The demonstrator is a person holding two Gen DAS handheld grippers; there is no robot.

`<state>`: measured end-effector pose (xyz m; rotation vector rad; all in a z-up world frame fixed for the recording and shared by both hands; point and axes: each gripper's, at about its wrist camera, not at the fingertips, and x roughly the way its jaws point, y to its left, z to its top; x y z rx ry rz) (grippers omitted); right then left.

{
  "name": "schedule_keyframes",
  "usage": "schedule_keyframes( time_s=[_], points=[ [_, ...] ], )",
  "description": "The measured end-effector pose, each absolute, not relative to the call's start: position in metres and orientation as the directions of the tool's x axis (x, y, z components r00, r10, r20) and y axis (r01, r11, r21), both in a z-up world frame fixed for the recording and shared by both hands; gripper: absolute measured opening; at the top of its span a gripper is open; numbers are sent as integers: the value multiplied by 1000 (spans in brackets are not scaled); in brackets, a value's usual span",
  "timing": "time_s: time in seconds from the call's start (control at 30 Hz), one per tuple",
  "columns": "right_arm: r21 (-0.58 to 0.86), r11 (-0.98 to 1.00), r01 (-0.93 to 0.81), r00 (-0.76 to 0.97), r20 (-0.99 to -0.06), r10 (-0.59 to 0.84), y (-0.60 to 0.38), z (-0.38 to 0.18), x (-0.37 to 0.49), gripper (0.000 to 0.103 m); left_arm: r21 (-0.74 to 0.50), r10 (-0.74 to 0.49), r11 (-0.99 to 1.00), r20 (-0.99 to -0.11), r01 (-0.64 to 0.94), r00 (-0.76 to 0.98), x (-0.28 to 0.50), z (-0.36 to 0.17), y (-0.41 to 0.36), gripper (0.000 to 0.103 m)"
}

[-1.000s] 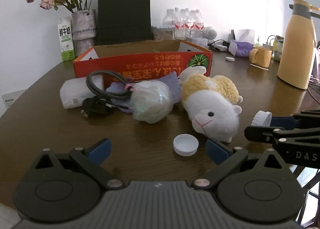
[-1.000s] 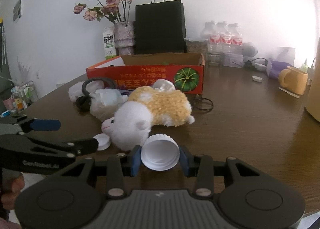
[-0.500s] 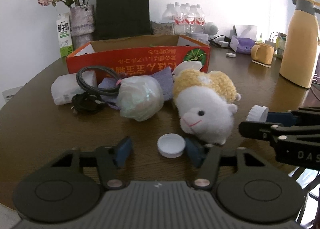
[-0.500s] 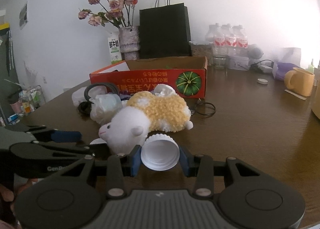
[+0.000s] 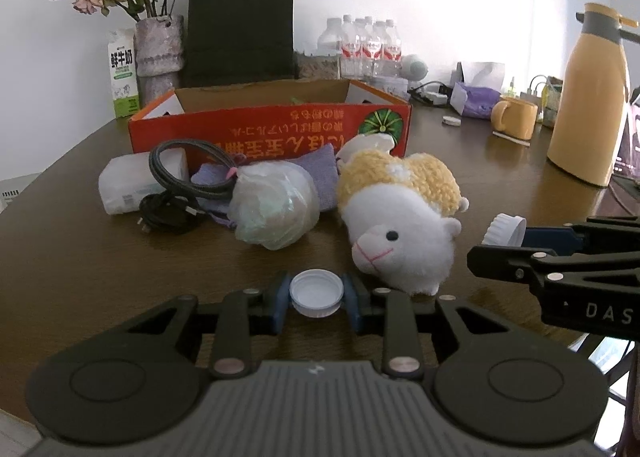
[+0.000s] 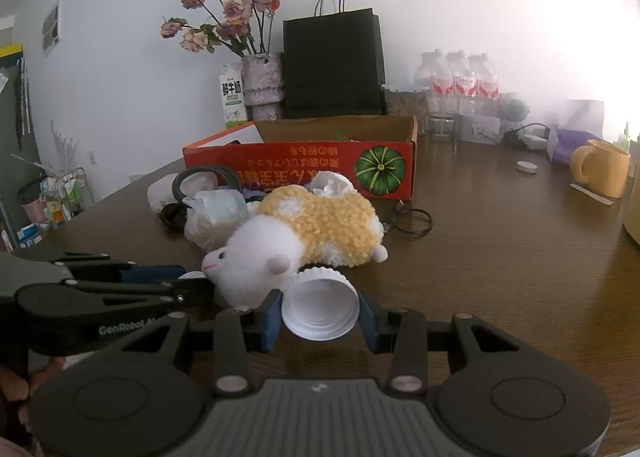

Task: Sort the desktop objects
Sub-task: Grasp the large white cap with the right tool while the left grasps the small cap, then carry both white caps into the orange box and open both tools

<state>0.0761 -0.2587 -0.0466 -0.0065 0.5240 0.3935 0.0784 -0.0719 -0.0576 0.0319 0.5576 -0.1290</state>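
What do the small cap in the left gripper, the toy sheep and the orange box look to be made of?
Small cap: white plastic by the look, smooth and matte, with a thin moulded rim. Toy sheep: soft plush, with a fuzzy white face and a loopy yellow body. Orange box: cardboard, with printed glossy outer faces and raw brown inner walls.

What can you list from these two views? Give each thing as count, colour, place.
small cap: 1, white, between left gripper's pads
big cap: 1, white, in right gripper
plush: 1, white and yellow, table centre
box: 1, orange, behind plush
bagged bundle: 1, clear, left of plush
cable: 1, black, far left
paper bag: 1, black, by wall
mug: 1, yellow, right
flask: 1, yellow, far right
left gripper: closing on small cap
right gripper: gripping big cap
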Motion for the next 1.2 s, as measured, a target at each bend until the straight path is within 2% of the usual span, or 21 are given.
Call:
schedule_keyframes(
  time_s=[0.27, 0.4, 0.73, 1.0, 1.2],
  points=[
    [82, 921, -381, 806, -458, 374, -250, -28, 78, 39, 5, -107, 992, -453, 122, 885, 67, -33, -55, 29],
    [76, 914, -399, 822, -413, 393, -242, -7, 84, 39, -4, -112, 993, -396, 121, 911, 72, -12, -43, 29],
    [89, 911, -403, 855, -317, 409, -227, 54, 156, 39, 38, -89, 994, -256, 102, 963, 131, 62, -23, 29],
    [114, 922, -371, 835, -393, 385, -218, 78, 263, 39, 51, -84, 993, -314, 105, 946, 212, 98, -21, 29],
    [114, 938, -326, 802, -492, 338, -209, 72, 341, 39, 23, -79, 995, -409, 97, 909, 280, 96, -16, 29]
  ],
)
